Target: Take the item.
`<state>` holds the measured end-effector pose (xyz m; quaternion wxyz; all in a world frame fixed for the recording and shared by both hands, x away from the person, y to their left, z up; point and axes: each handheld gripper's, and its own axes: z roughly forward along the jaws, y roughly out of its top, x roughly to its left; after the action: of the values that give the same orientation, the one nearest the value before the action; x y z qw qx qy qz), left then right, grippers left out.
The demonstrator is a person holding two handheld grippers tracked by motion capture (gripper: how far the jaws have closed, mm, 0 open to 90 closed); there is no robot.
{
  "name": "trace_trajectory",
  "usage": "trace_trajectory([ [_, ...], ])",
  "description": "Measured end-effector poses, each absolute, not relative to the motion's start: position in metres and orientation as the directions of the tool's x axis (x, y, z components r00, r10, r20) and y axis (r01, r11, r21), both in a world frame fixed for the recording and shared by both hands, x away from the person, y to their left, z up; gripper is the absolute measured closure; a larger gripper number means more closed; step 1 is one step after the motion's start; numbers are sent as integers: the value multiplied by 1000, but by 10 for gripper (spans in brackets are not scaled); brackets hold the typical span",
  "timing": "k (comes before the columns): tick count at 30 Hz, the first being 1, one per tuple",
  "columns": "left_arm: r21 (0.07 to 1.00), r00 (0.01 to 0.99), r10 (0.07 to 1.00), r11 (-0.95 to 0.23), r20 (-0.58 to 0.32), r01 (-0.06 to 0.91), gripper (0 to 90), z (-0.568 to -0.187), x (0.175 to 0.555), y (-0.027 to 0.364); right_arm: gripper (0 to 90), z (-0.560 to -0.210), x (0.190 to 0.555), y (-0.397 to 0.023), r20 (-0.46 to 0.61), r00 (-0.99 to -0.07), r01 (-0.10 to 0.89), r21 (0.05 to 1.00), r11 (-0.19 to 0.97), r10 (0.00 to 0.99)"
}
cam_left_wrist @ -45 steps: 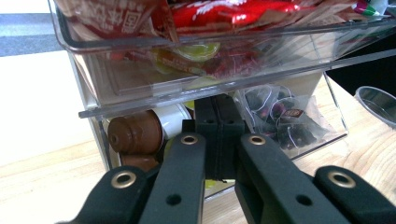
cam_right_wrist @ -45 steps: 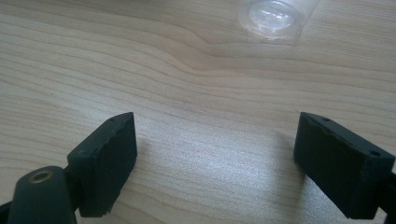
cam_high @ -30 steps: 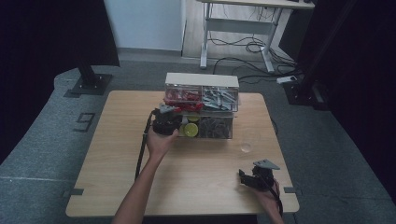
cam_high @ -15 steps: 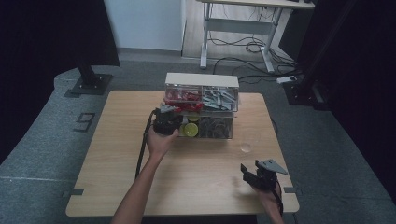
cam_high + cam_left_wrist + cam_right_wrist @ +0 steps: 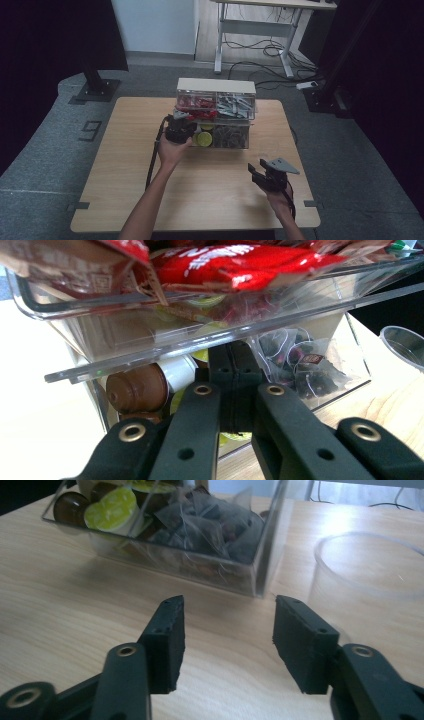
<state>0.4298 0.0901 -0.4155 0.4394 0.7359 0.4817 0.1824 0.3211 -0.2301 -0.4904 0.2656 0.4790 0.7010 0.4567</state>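
Pale wooden rectangular table (image 5: 125, 165), grain running lengthwise, sits on grey carpeted floor (image 5: 50, 150). I note a dark stencilled mark shaped like a 9 (image 5: 90, 131) on the carpet just left of it. Black flat stand base (image 5: 95, 90) at far left. Behind, a white metal-framed desk (image 5: 260, 30), loose black cables (image 5: 265, 50) beneath, and a white power strip (image 5: 306, 85) nearby.

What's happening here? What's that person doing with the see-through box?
A person holds a gripper in each hand at a wooden table. The left gripper is shut and pushed in at the clear two-level organiser, just under its top tray of red packets, beside brown coffee pods and tea bags. The right gripper hangs over bare wood near a clear cup; its jaws have just been closing on nothing.
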Motion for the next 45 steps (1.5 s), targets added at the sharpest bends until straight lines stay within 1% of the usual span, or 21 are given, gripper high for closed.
trace_trajectory([
  [2, 822, 470, 869, -151, -154, 549, 900, -416, 430, 90, 505, -487, 326, -228, 70, -419, 431, 893, 131, 905],
  [7, 822, 471, 869, -155, -151, 548, 900, -416, 430, 89, 539, -481, 337, -221, 75, -456, 433, 889, 147, 887],
  [22, 822, 474, 866, -150, -159, 550, 900, -416, 430, 89, 590, -474, 371, -195, 50, -480, 425, 887, 182, 876],
  [31, 821, 478, 863, -148, -165, 551, 900, -416, 430, 88, 597, -478, 386, -187, 43, -473, 437, 879, 192, 880],
  [45, 822, 480, 862, -148, -166, 551, 900, -416, 430, 88, 597, -485, 398, -177, 31, -464, 438, 877, 199, 885],
])
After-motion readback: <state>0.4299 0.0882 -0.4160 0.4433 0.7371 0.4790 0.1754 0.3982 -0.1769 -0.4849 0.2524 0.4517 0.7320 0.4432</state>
